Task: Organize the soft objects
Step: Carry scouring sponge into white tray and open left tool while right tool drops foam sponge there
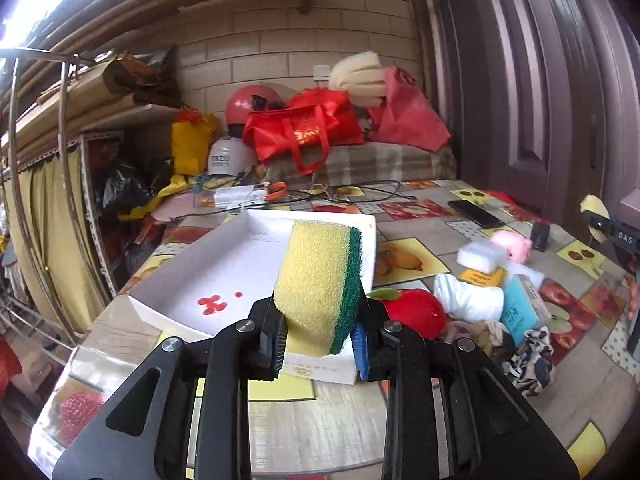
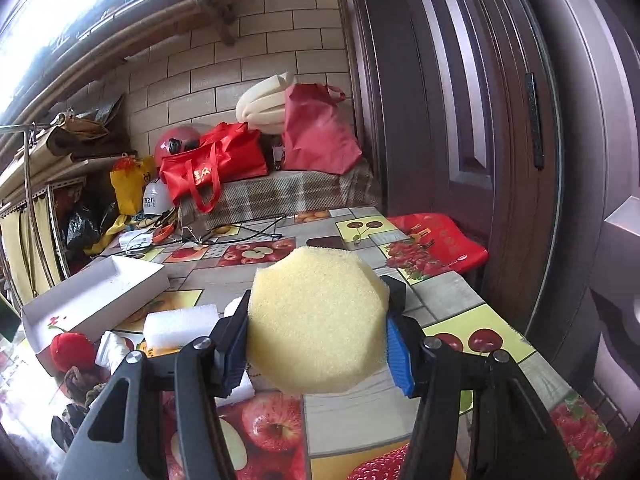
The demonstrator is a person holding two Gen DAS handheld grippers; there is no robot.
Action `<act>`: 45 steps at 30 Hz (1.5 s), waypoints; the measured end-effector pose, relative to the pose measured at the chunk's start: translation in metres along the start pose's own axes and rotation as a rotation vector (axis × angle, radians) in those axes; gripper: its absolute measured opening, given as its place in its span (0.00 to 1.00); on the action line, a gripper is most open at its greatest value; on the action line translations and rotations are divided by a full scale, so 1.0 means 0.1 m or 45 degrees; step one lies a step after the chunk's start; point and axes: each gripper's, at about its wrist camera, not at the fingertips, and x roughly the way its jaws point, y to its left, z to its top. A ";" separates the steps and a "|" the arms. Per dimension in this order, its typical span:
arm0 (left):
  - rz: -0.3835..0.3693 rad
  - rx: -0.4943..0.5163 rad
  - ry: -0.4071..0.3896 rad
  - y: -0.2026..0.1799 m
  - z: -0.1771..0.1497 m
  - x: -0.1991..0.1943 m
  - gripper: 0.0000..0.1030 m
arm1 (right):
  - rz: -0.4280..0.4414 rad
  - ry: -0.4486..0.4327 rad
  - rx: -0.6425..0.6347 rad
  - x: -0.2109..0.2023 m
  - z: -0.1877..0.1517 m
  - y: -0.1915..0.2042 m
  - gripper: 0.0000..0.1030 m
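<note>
My left gripper (image 1: 320,340) is shut on a yellow-and-green scouring sponge (image 1: 318,280) and holds it upright over the near edge of a white open box (image 1: 224,264). My right gripper (image 2: 316,348) is shut on a round pale yellow sponge (image 2: 318,320) above the table; it also shows at the right edge of the left wrist view (image 1: 594,216). A pile of soft things lies right of the box: a red plush apple (image 1: 416,312), a white cloth roll (image 1: 468,300), a white foam block (image 1: 482,258), a pink plush (image 1: 514,244), and patterned fabric (image 1: 528,364).
The table has a fruit-patterned cloth (image 2: 360,412). A black phone (image 1: 474,214) and cables (image 1: 360,190) lie at the far side. Red bags (image 1: 304,128), helmets and a bench stand behind. A dark door (image 2: 500,120) is on the right, a red stool (image 2: 436,240) beside it.
</note>
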 end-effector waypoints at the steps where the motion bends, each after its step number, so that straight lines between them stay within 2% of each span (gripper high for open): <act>1: 0.027 0.004 -0.011 0.03 0.01 0.02 0.25 | 0.009 -0.002 -0.005 0.01 0.00 0.04 0.56; 6: 0.102 -0.052 -0.015 0.28 0.01 0.10 0.25 | 0.145 -0.009 -0.007 0.00 -0.01 0.40 0.56; 9: 0.147 -0.089 0.004 0.44 0.01 0.17 0.25 | 0.241 -0.043 -0.071 -0.07 -0.04 0.77 0.56; 16: 0.231 -0.099 0.020 0.71 0.00 0.35 0.25 | 0.466 -0.035 -0.210 -0.08 -0.13 1.73 0.56; 20: 0.224 -0.142 0.058 0.85 -0.01 0.54 0.25 | 0.552 0.004 -0.222 0.08 -0.15 2.19 0.56; 23: 0.234 -0.113 0.036 0.85 0.02 0.61 0.25 | 0.558 0.007 -0.251 0.22 -0.20 2.51 0.56; 28: 0.214 -0.119 0.102 0.93 0.07 0.84 0.26 | 0.541 0.031 -0.278 0.44 -0.19 2.88 0.56; 37: 0.193 -0.153 0.213 1.03 0.16 1.26 0.26 | 0.466 0.059 -0.294 0.82 -0.11 3.18 0.56; 41: 0.216 -0.154 0.263 1.05 0.19 1.45 0.26 | 0.423 0.112 -0.281 1.02 -0.07 3.24 0.56; 44: 0.281 -0.148 0.334 1.05 0.20 1.60 0.27 | 0.405 0.174 -0.293 1.17 -0.06 3.30 0.59; 45: 0.309 -0.149 0.371 1.06 0.19 1.65 0.30 | 0.400 0.209 -0.304 1.21 -0.07 3.32 0.64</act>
